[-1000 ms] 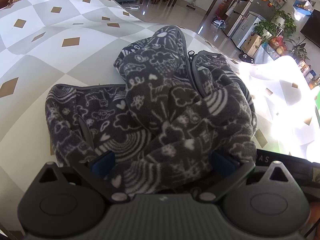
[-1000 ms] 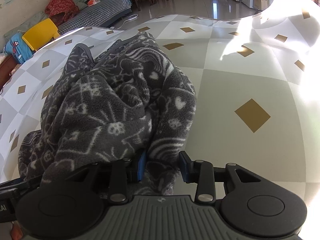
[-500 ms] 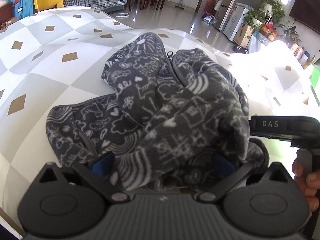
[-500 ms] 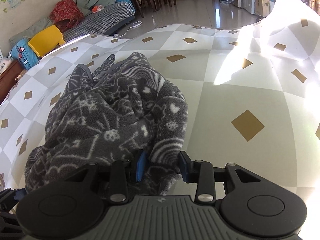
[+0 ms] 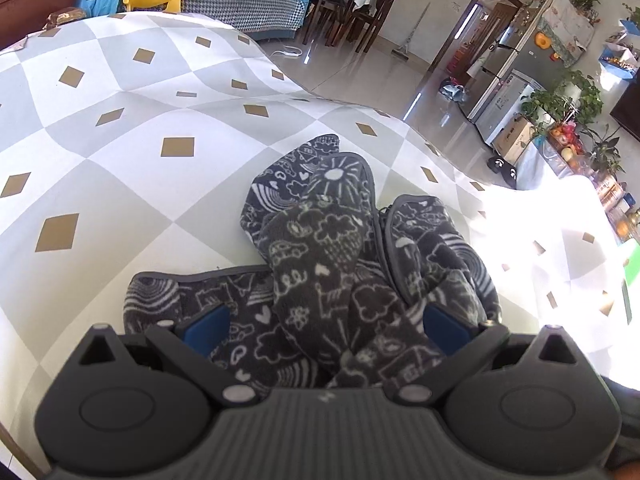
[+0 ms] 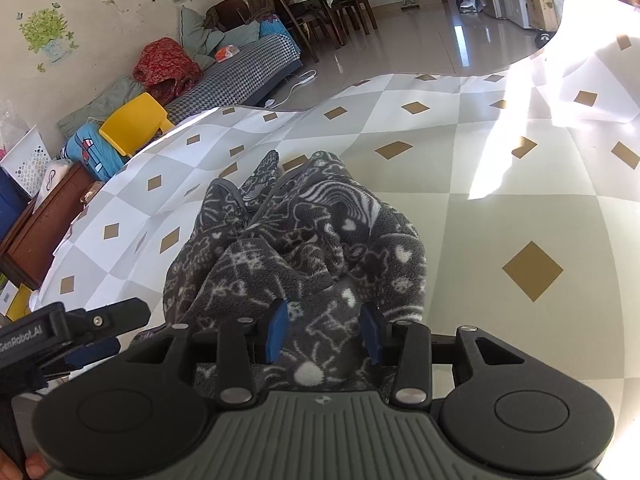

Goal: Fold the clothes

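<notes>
Lying bunched between both spread grippers: fleece jacket (image 5: 320, 264), left gripper (image 5: 326, 326), right gripper (image 6: 322, 330).

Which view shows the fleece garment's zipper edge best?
The left wrist view: the fleece garment shows its grey zipper edge curving openly. In the right wrist view the zipper edge is short and partly buried in folds.

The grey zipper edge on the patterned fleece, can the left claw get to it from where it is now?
Probably yes. The left claw is open, the fleece bunched between its fingers, and the zipper edge lies just ahead on top, with nothing covering it.
</notes>
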{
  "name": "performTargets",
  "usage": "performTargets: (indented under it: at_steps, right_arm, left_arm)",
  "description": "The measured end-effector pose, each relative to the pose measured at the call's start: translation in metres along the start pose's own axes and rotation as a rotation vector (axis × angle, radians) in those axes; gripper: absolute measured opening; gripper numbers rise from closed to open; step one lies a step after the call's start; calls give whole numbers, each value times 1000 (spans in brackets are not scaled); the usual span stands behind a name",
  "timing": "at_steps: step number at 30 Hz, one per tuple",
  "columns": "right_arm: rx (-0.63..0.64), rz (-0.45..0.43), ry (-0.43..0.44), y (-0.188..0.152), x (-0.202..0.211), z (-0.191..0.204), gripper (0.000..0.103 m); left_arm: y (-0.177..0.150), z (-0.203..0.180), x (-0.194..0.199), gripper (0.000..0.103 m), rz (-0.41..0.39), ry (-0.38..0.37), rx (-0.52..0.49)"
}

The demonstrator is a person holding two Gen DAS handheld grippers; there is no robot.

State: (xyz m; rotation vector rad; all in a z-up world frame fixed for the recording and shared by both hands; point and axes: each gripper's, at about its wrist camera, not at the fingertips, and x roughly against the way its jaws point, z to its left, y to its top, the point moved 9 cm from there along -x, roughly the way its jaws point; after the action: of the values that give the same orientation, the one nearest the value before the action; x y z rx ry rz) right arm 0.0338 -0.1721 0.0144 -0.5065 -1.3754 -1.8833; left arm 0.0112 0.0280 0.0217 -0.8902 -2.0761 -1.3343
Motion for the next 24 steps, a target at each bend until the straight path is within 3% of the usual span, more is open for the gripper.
performTargets:
  at_steps: [10,17,19,21,24]
  right_arm:
    - [-39,10,27,-1,-1,-4,43]
    - [-35,3,42,-1,4,-2,45]
    - [-32,2,38,-1,4,-3,45]
    - [-29,0,16,-1,3,-5,47]
    - [-23,3,-41,-2,1,-13,47]
  left_arm:
    - [3,15,-55,103,87,26,132]
    - [10,9,-78,102,84,43,105]
    - [9,5,-76,94,81,20,101]
    - [8,0,-79,73,91,1,96]
    - [10,-7,-80,55,82,-2,73]
